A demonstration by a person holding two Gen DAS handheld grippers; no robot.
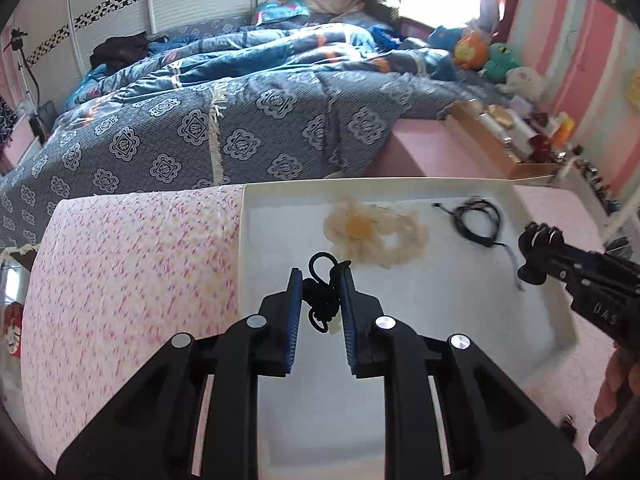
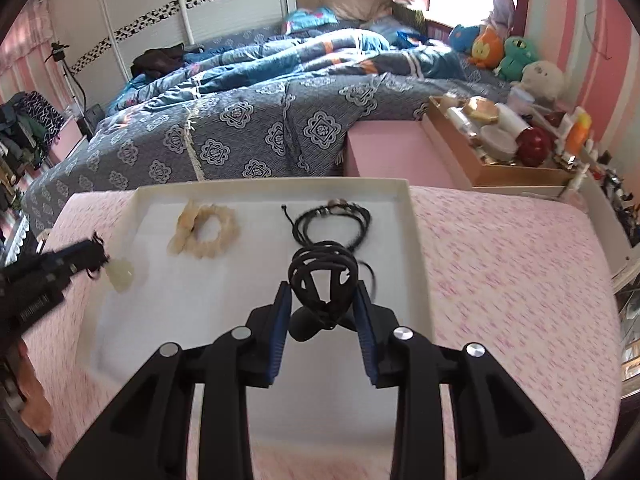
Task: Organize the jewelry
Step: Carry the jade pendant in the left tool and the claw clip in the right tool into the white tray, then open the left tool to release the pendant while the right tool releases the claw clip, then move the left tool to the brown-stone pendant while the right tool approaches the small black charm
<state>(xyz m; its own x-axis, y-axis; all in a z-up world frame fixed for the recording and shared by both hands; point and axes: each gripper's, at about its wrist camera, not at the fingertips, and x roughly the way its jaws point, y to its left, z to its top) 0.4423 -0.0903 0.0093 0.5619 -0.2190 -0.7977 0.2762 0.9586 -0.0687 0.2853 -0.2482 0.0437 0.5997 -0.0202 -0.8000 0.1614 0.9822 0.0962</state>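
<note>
A: Left gripper [image 1: 321, 298]?
B: Pads clamped on a black cord [image 1: 320, 296] with a pale pendant [image 2: 122, 278], above the white tray [image 1: 552, 300].
A: Right gripper [image 2: 323, 300]?
B: Narrowed on a looped black bracelet [image 2: 324, 280], also over the tray.

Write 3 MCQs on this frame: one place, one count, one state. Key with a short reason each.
1. Where does the pale beaded bracelet lie?
A. on the bed
B. in the white tray
C. in the cardboard box

2. How many jewelry pieces lie loose in the tray, not held by a gripper?
A. two
B. four
C. none

3. What is the right gripper doing?
A. open and empty
B. shut on a black cord bundle
C. shut on the tray rim

Key: B, the bracelet rests on the tray floor; A, only the pale bracelet and a black cord bracelet lie there; B, the cord loops sit pinched between its blue pads.
</note>
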